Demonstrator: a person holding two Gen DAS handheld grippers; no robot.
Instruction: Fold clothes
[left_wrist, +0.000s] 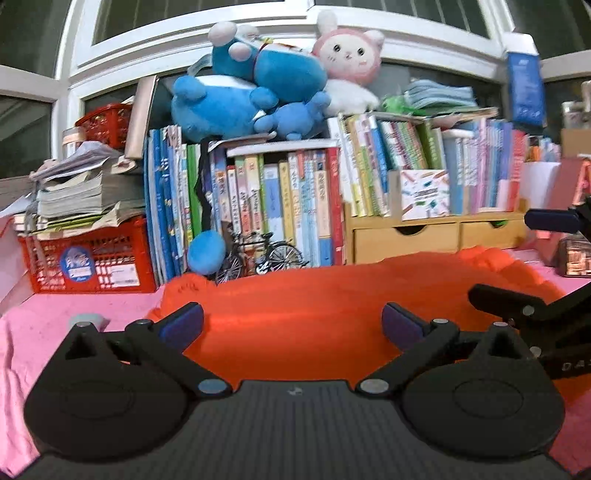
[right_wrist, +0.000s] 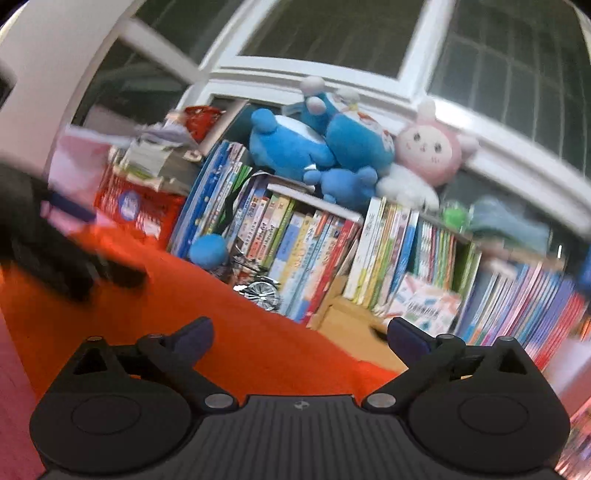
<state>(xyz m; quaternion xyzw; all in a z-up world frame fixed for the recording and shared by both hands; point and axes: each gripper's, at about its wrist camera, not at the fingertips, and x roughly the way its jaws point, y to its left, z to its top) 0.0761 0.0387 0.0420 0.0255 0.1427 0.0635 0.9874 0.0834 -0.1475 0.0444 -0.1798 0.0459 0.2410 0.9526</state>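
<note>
two grippers, left gripper (left_wrist: 291, 325) & right gripper (right_wrist: 299, 338), fingers spread wide, empty, over one orange garment (left_wrist: 314, 295).

Both grippers, left (left_wrist: 291, 325) & right (right_wrist: 300, 338), held low w/ jaws wide apart, empty.
</note>
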